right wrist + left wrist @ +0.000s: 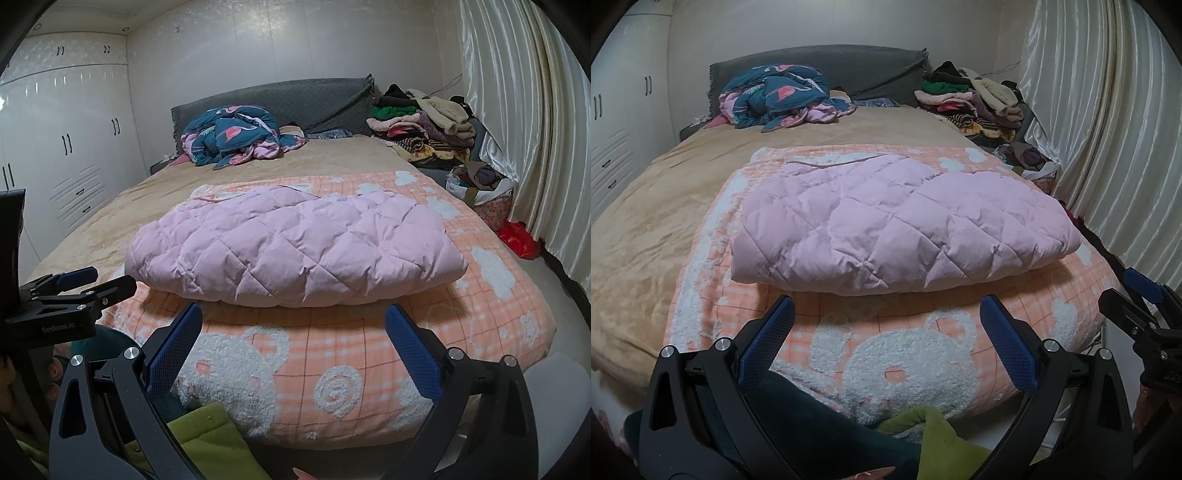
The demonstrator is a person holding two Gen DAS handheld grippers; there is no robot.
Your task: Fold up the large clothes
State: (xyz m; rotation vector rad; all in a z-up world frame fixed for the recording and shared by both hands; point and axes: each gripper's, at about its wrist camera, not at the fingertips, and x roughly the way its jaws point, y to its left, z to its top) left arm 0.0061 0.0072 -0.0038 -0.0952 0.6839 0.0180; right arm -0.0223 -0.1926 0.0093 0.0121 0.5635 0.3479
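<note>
Left gripper (886,325) and right gripper (293,332) gape wide, empty; folded pink quilted coat (894,225) untouched.

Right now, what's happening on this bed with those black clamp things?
A person holds a two-finger gripper in each hand, folding large clothes. The pink quilted coat lies folded in a neat bundle on the peach blanket. Both the left gripper and the right gripper are open and hover short of the coat, touching nothing. More clothes sit piled by the headboard, beside a crumpled blue quilt.
</note>
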